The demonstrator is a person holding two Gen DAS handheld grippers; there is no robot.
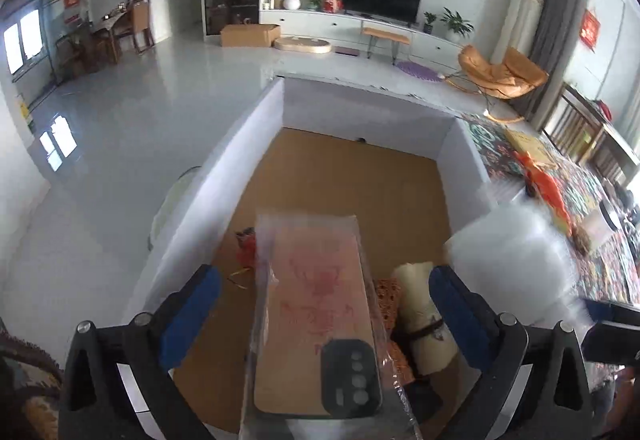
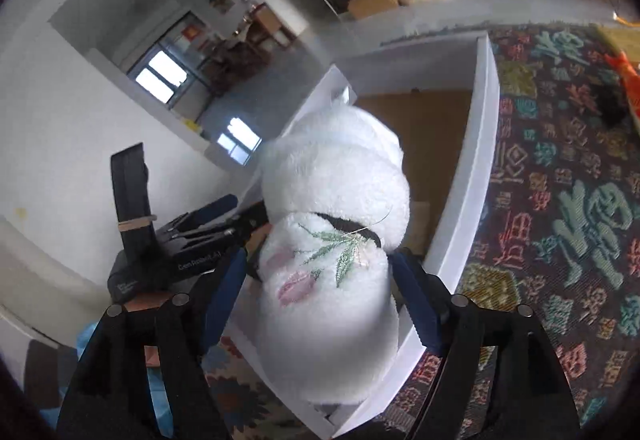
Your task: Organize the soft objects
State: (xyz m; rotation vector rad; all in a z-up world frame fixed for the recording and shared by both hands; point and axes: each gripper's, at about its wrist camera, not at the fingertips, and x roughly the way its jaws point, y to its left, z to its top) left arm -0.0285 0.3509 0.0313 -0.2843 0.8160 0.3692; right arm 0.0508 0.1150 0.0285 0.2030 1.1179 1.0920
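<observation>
Fluffy white towel roll point(image 2: 332, 224) (embroidered green leaves).

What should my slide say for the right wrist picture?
Fluffy white towel roll between the right gripper fingers, over the white box.

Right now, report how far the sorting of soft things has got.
Done: a rolled cloth and a red trinket already lie in the white box. In hand: a bagged phone case sits between the open left gripper, a white plush towel between the open right gripper. Left: orange items on the patterned cloth.
</observation>
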